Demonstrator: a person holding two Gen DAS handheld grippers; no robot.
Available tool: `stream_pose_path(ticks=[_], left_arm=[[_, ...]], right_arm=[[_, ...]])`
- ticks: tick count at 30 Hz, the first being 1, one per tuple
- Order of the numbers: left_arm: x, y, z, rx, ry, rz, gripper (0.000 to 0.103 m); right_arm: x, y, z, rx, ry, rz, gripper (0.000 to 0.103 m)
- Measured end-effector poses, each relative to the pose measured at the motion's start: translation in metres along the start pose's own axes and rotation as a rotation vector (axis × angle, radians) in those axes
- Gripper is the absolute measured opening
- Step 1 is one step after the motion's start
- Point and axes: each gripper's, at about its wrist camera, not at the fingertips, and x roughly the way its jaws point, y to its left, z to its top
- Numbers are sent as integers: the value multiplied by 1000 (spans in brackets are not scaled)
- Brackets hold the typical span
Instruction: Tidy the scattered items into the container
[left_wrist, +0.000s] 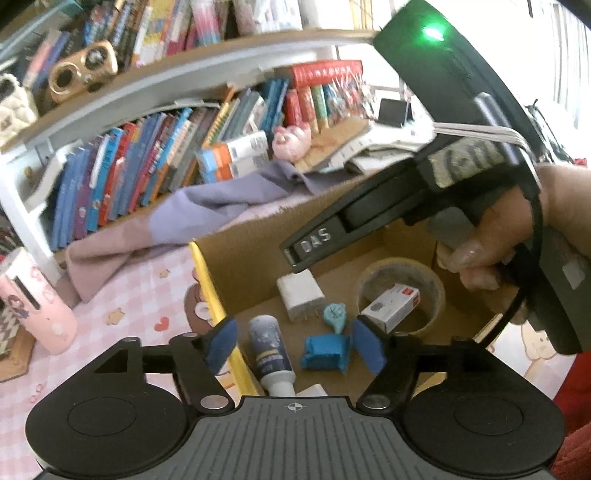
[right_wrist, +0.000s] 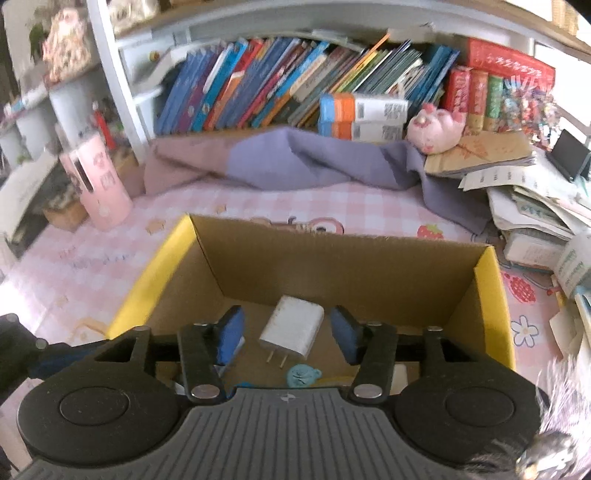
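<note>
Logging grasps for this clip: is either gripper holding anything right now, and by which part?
Nothing is held. The left gripper and right gripper both stand open over the cardboard box; the white charger lies on the box floor, untouched.

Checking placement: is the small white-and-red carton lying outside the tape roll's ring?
No, the white-and-red carton lies inside the ring of the tape roll.

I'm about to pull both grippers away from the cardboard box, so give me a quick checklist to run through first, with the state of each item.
1. Left gripper empty, jaws apart: ok.
2. Right gripper empty, jaws apart, white charger lying free below: ok.
3. Charger, blue bracket, teal clip, small bottle, tape roll with small carton in the cardboard box: ok.
4. Nothing loose left on the pink cloth: cannot tell, only partly in view.
5. Grippers clear of each other: ok.
</note>
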Motion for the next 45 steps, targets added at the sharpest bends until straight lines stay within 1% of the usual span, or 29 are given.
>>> stream_pose_path(ticks=[7, 15, 20, 25, 28, 30, 36, 37, 43, 45], left_arm=[[-38, 5, -4, -15, -80, -13, 83], [-77, 11, -26, -26, -121, -7, 85], [-98, 22, -46, -65, -129, 7, 88], [-118, 33, -73, -106, -120, 44, 90], [-129, 39, -91, -124, -109, 79, 93], [-136, 42, -103, -133, -101, 102, 93], [-152, 56, -133, -178, -57, 156, 95], [-155, 58, -137, -186, -50, 164, 96], [-170, 69, -161, -228, -21, 186, 96], [-174, 70, -168, -229, -10, 188, 96]], right_arm=[[-42, 9, -10, 48, -97, -21, 56], [-82, 23, -35, 69, -145, -80, 58], [-101, 42, -57, 83, -157, -101, 58], [-117, 67, -81, 98, -166, -128, 59], [-126, 84, -98, 103, -166, -146, 60], [-132, 96, -112, 107, -165, -157, 61], [-140, 130, -145, 101, -142, -179, 62], [-142, 135, -150, 97, -141, -183, 63], [-149, 166, -173, 63, -137, -197, 75], [-150, 174, -180, 61, -128, -197, 75]])
